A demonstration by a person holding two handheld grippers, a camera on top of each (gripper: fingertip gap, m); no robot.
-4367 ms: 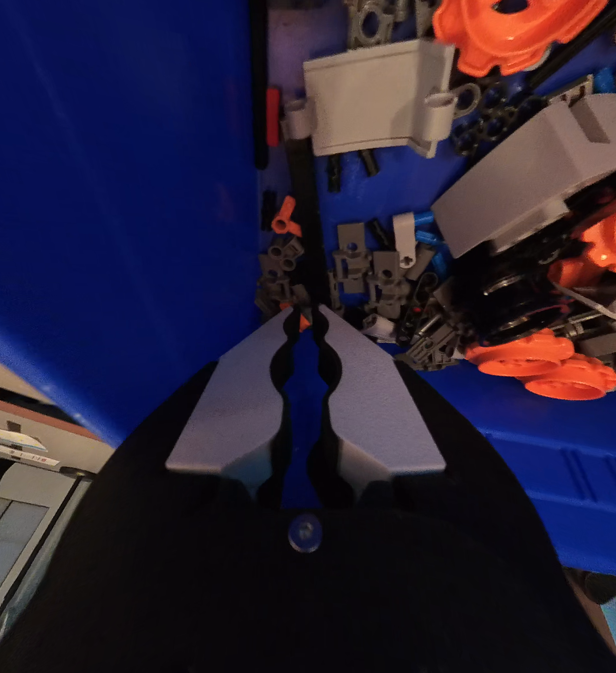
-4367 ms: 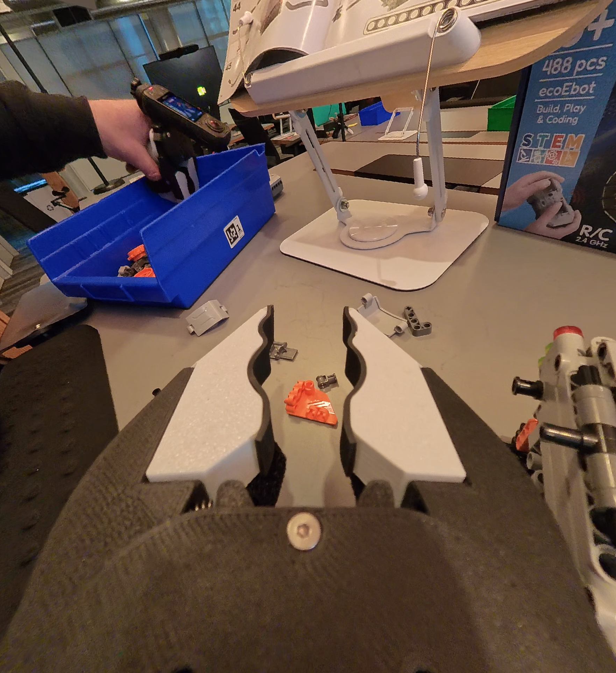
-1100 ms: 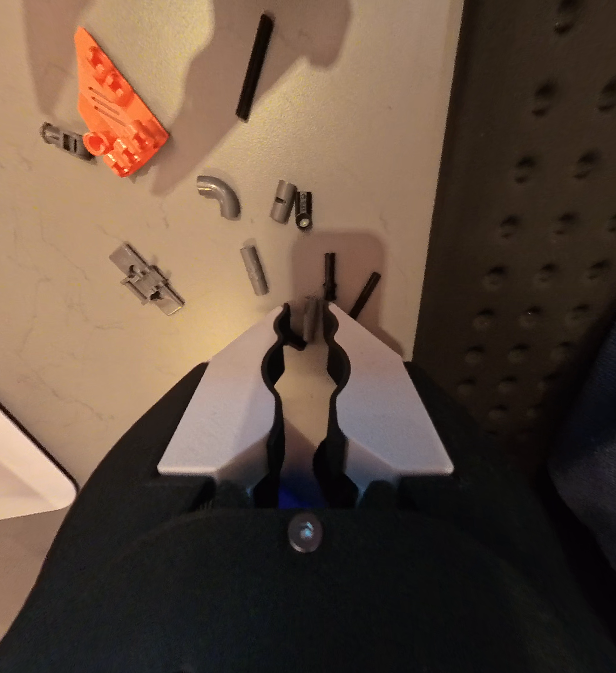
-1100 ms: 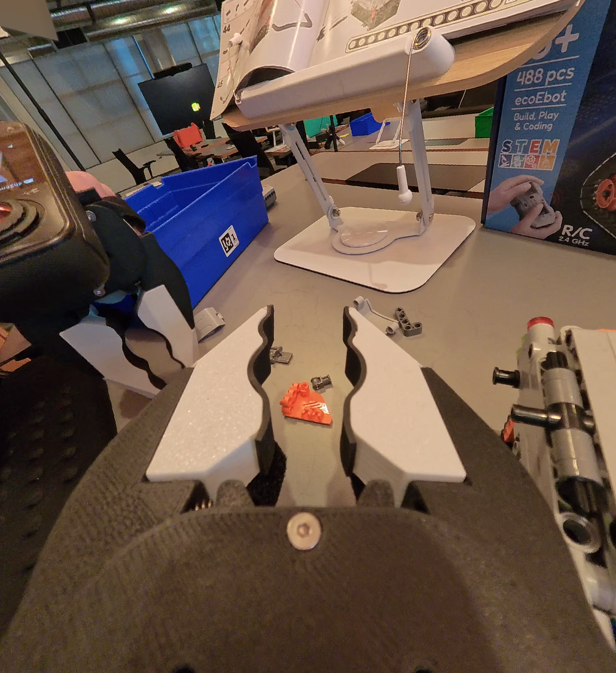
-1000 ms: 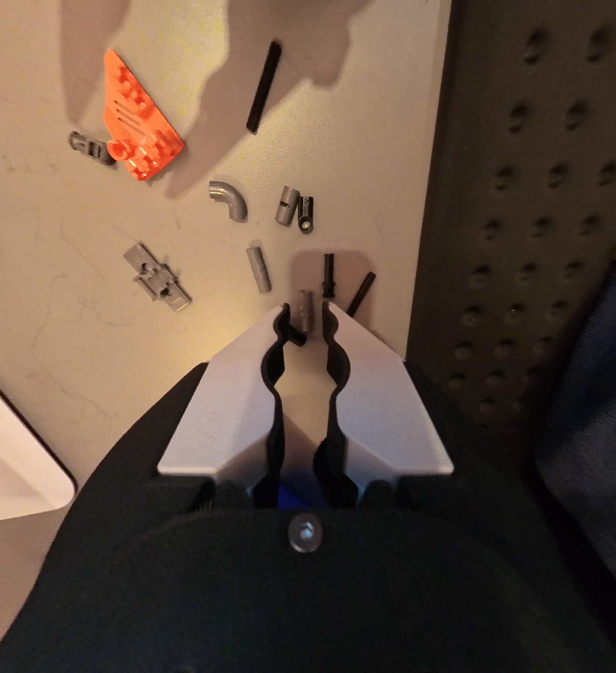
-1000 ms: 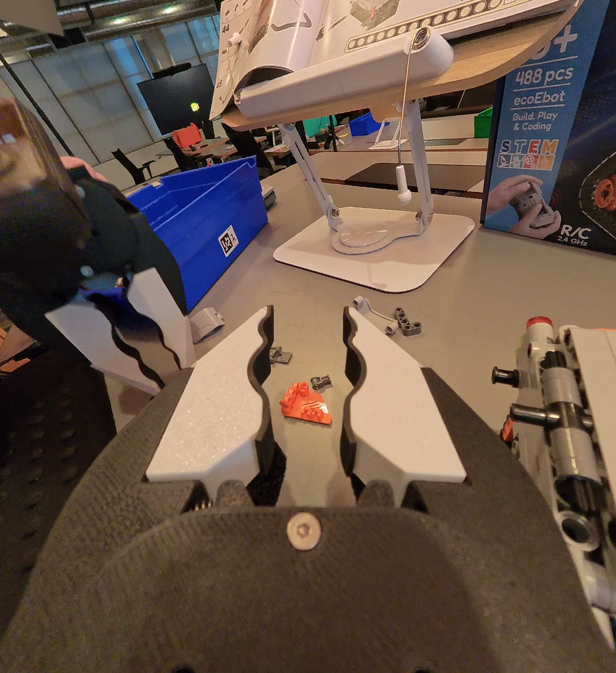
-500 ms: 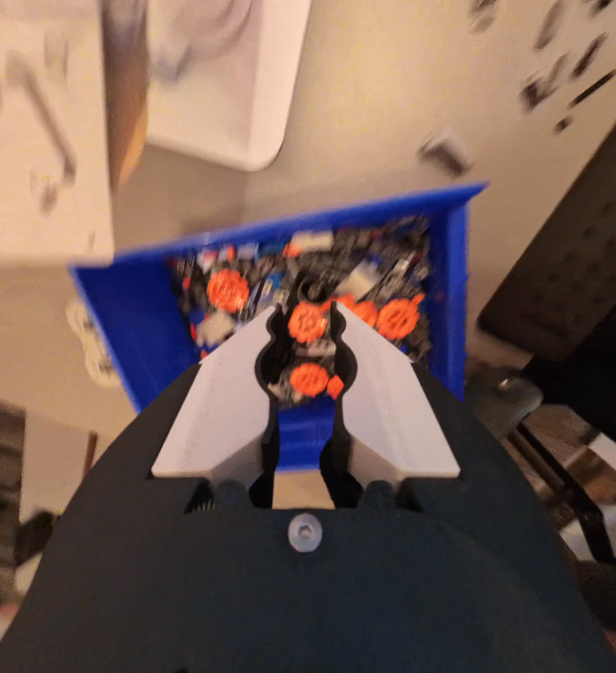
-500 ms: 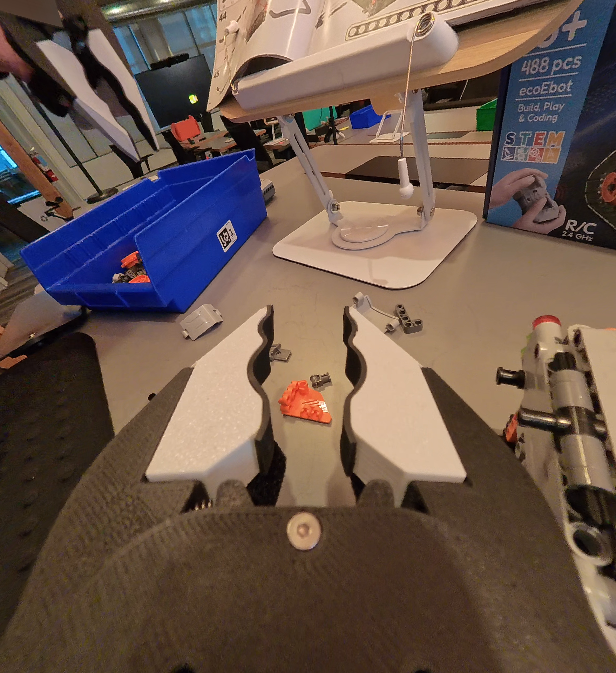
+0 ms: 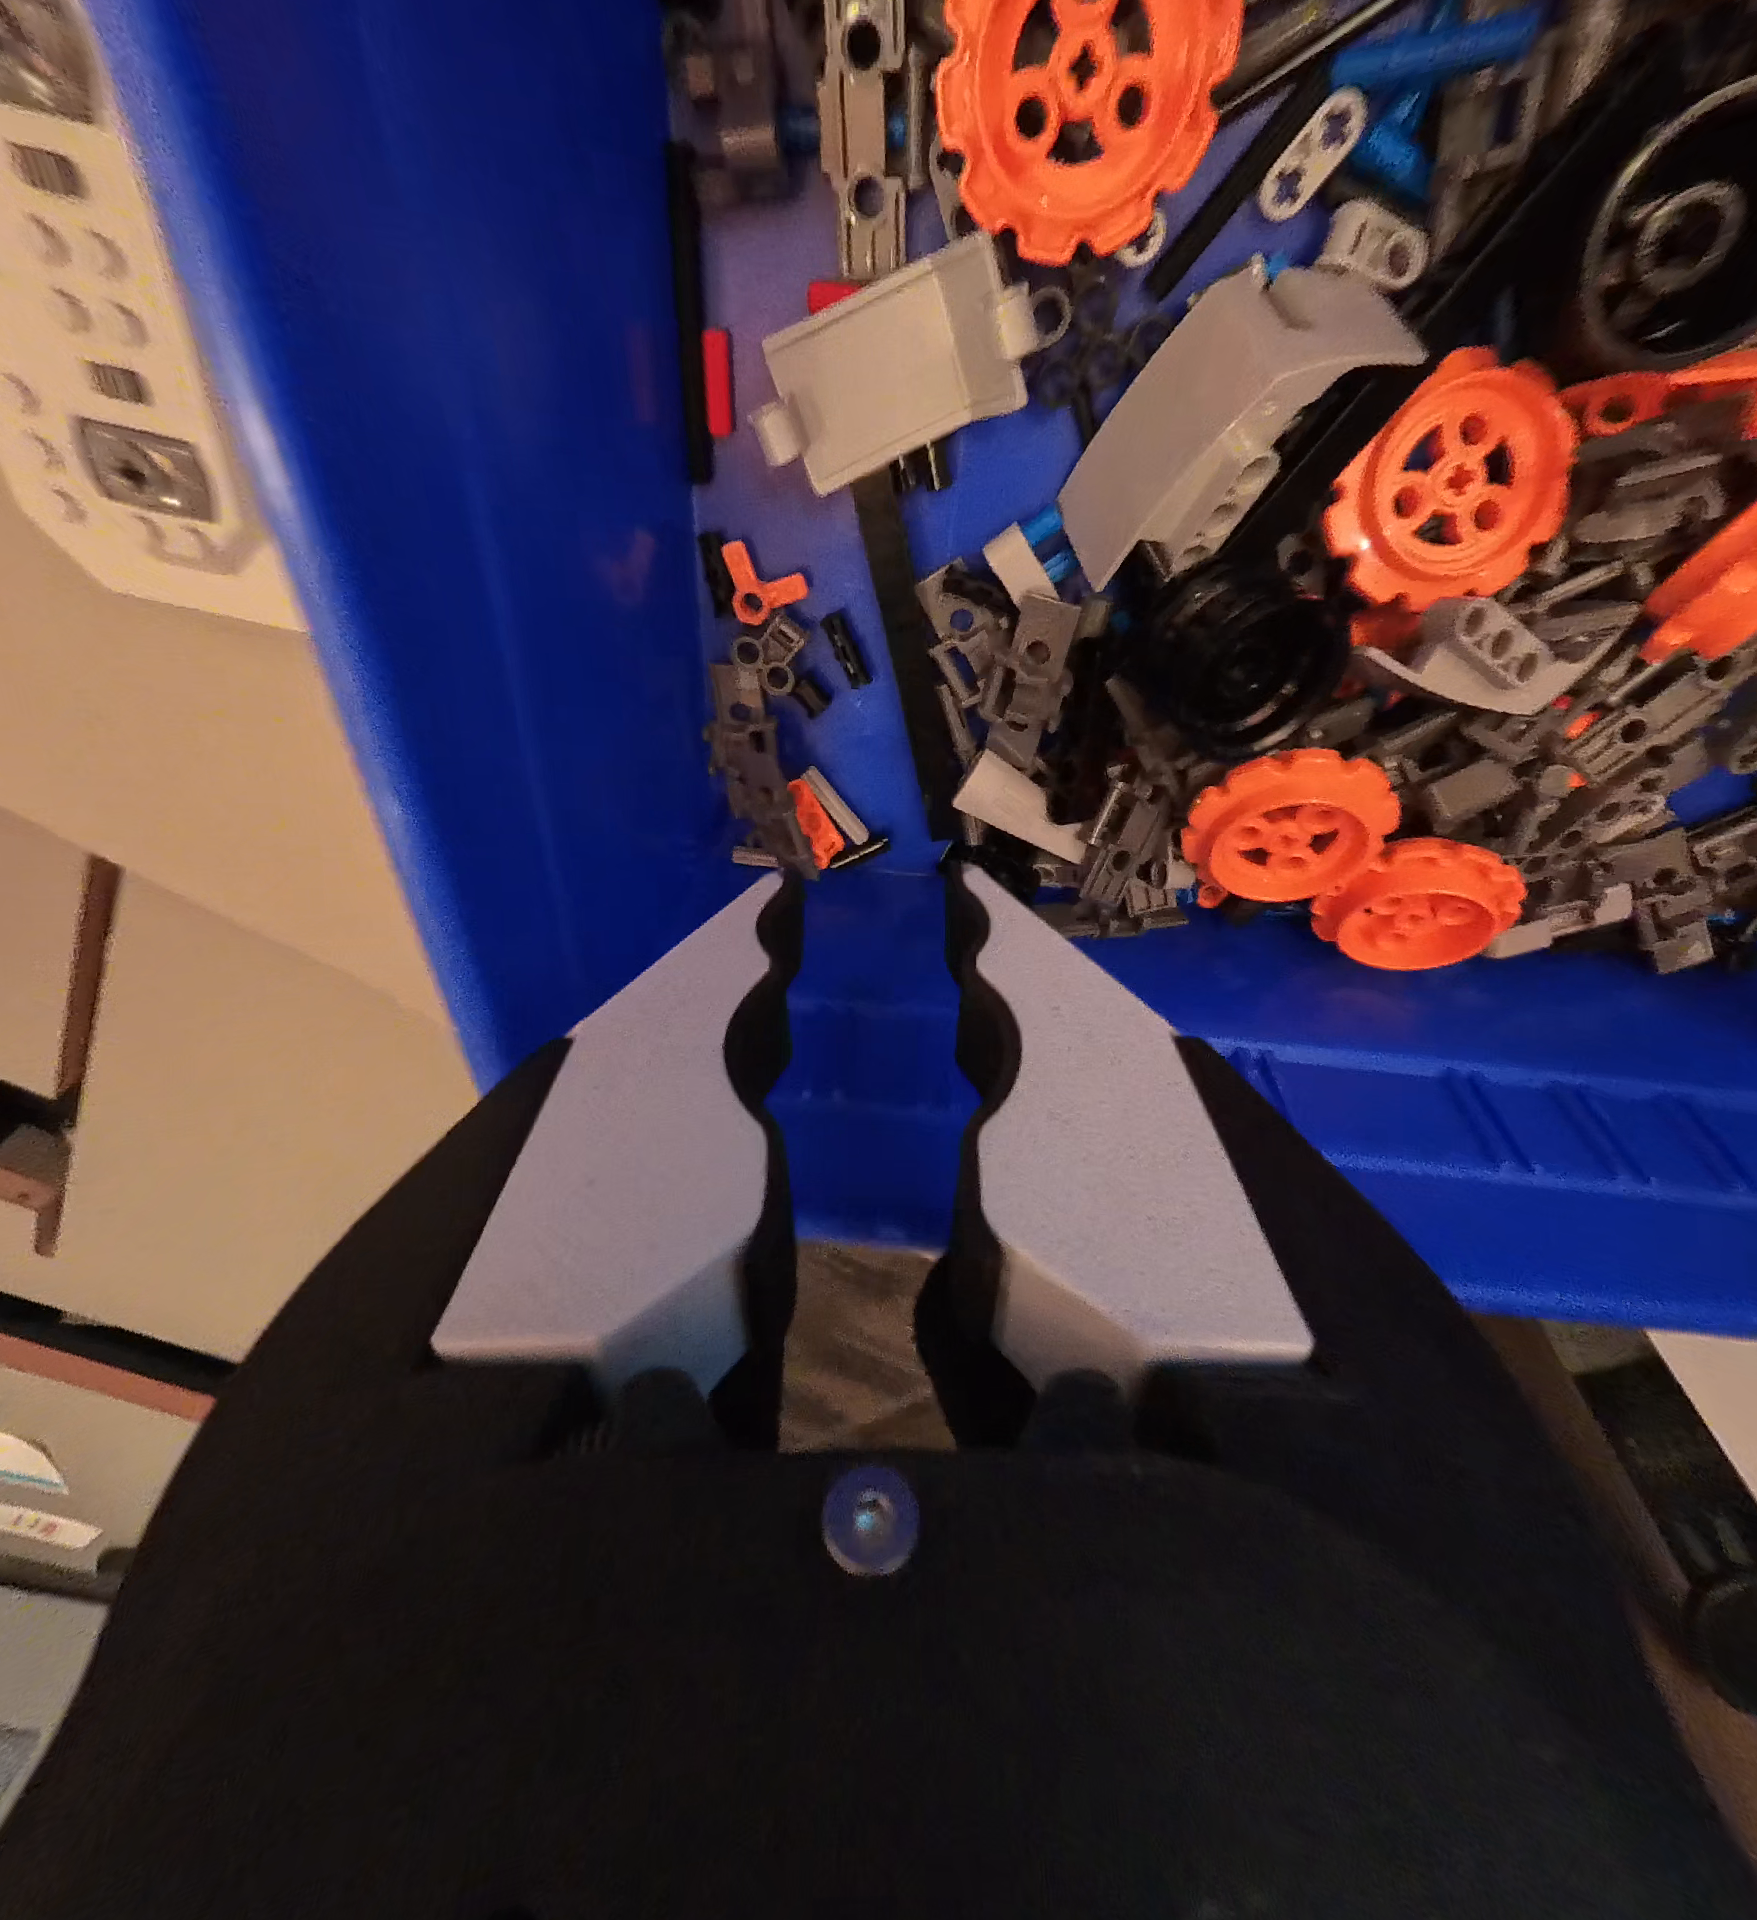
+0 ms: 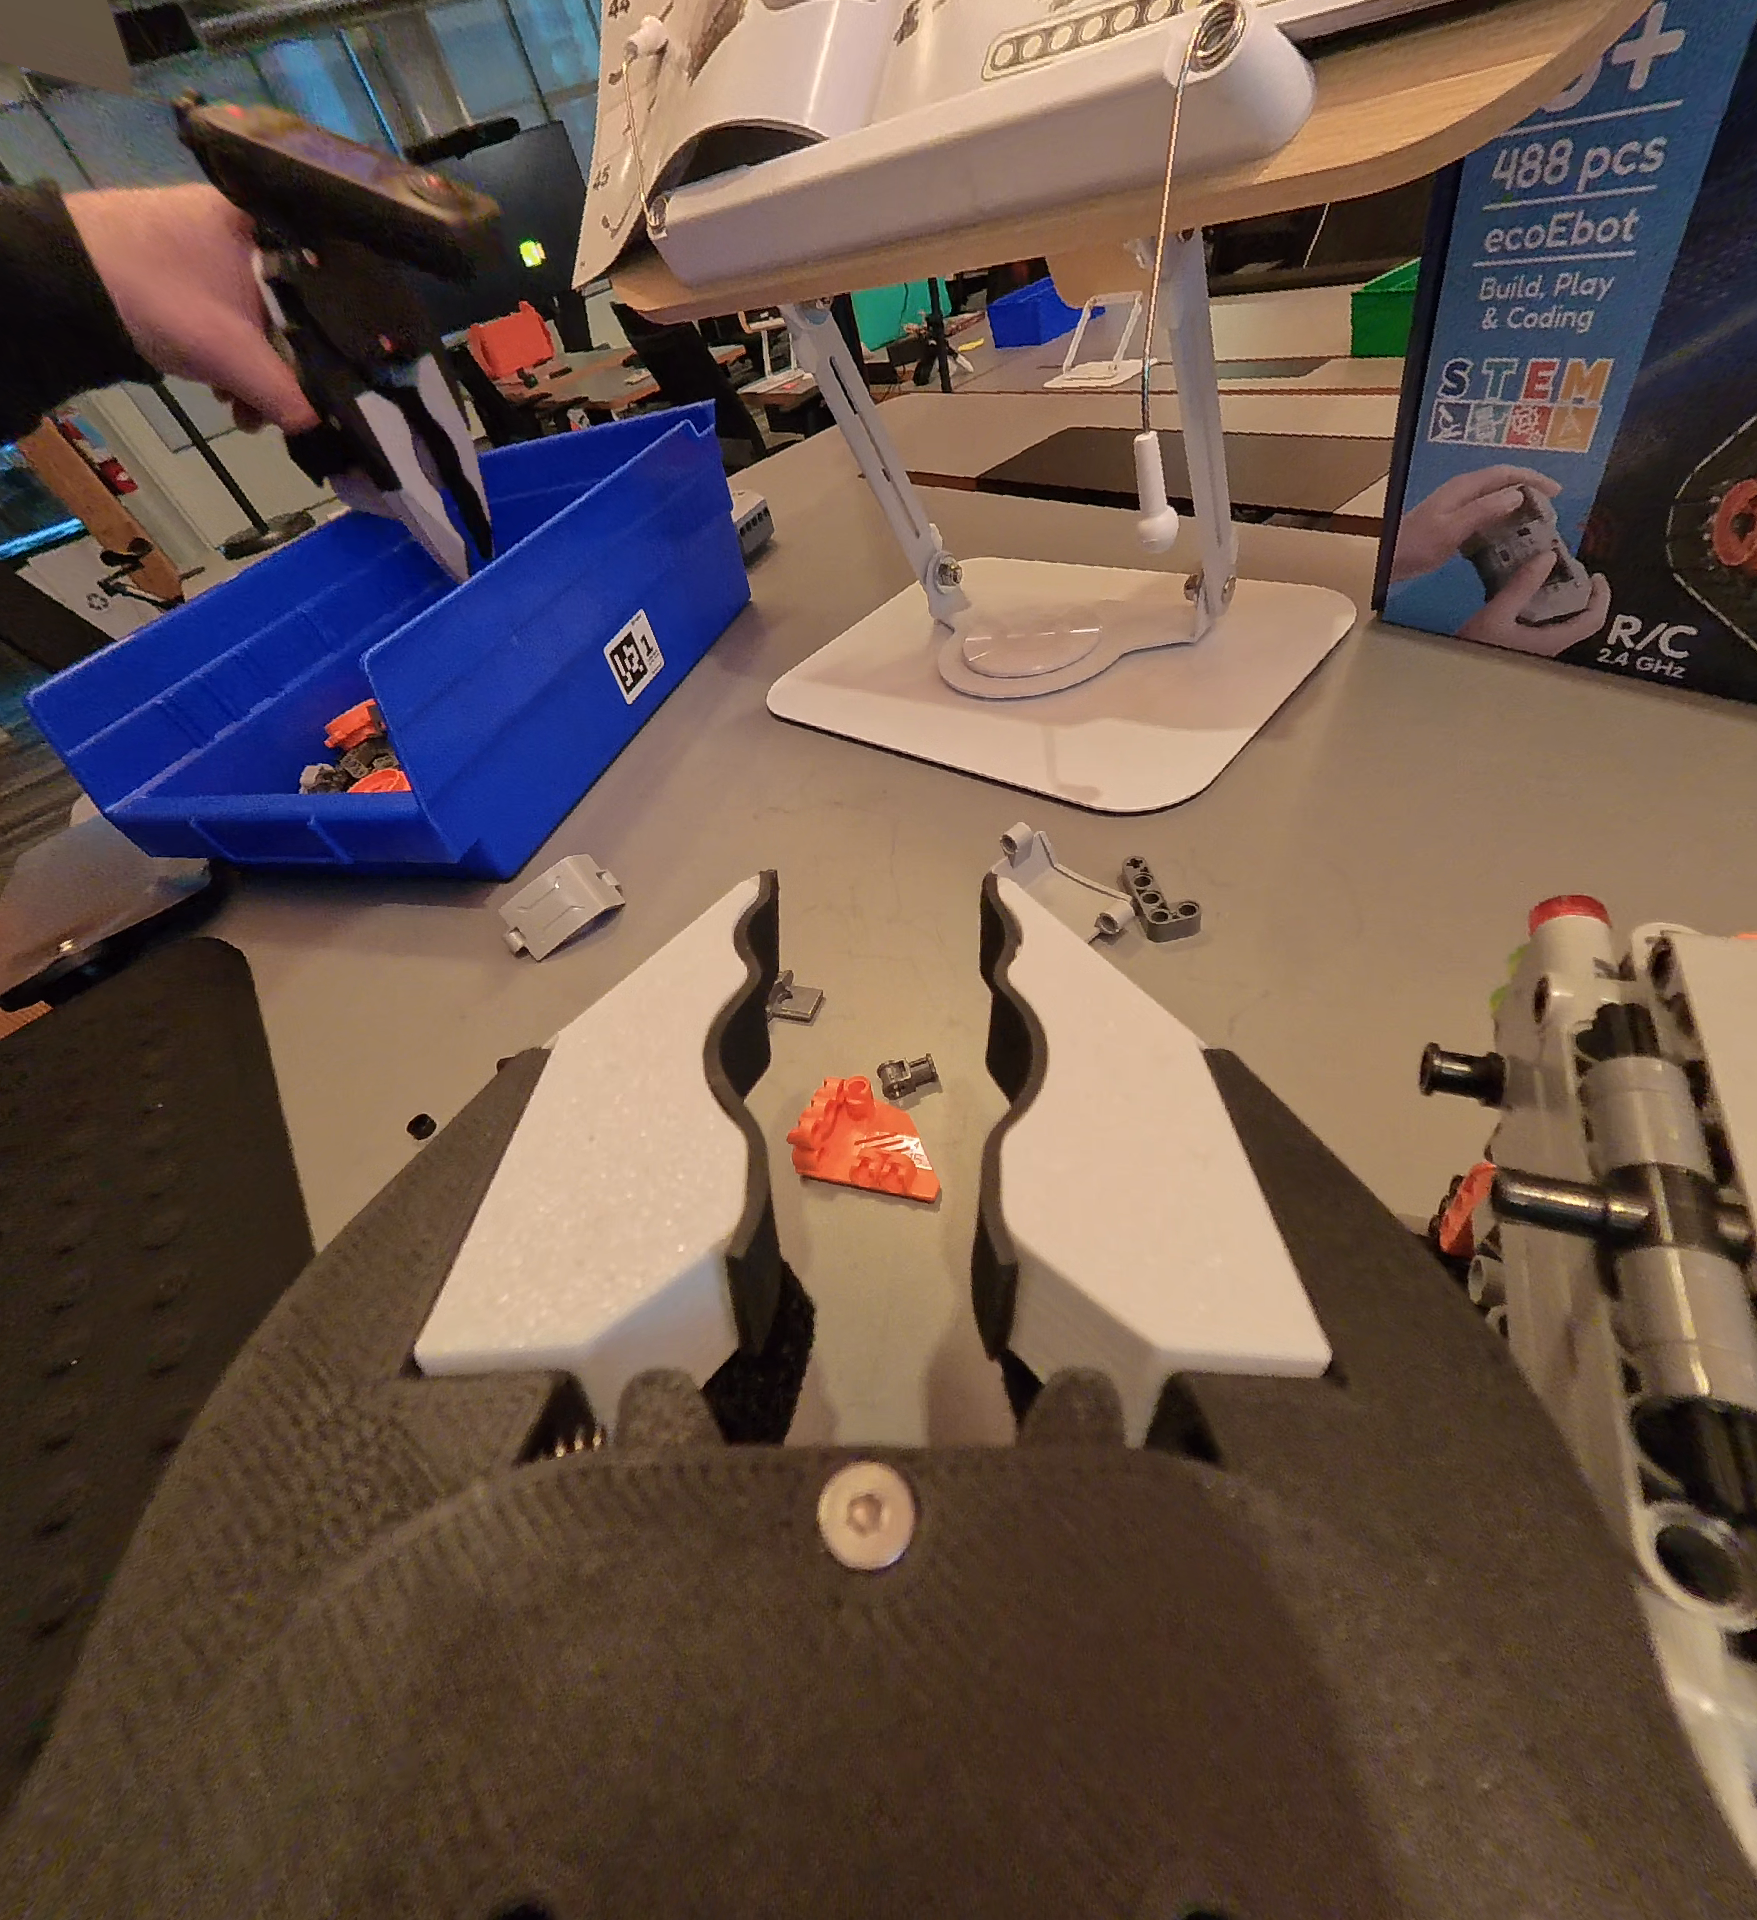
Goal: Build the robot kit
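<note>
Left gripper (image 9: 869,883) is back over the blue bin (image 9: 500,520), having left the table (image 10: 1373,831) edge it hovered above a second ago. Jaws spread, nothing between them; tips point at the near end of the bin floor, close to a small cluster of grey and orange pieces (image 9: 786,800). Orange gear wheels (image 9: 1279,831) lie in the heap to the right.

Right gripper (image 10: 879,894) unchanged: low over the table, jaws spread and empty. An orange wedge piece (image 10: 869,1148) lies on the table between its fingers, a small dark connector (image 10: 907,1075) just beside it. A grey assembled model (image 10: 1684,1247) sits at the right.
</note>
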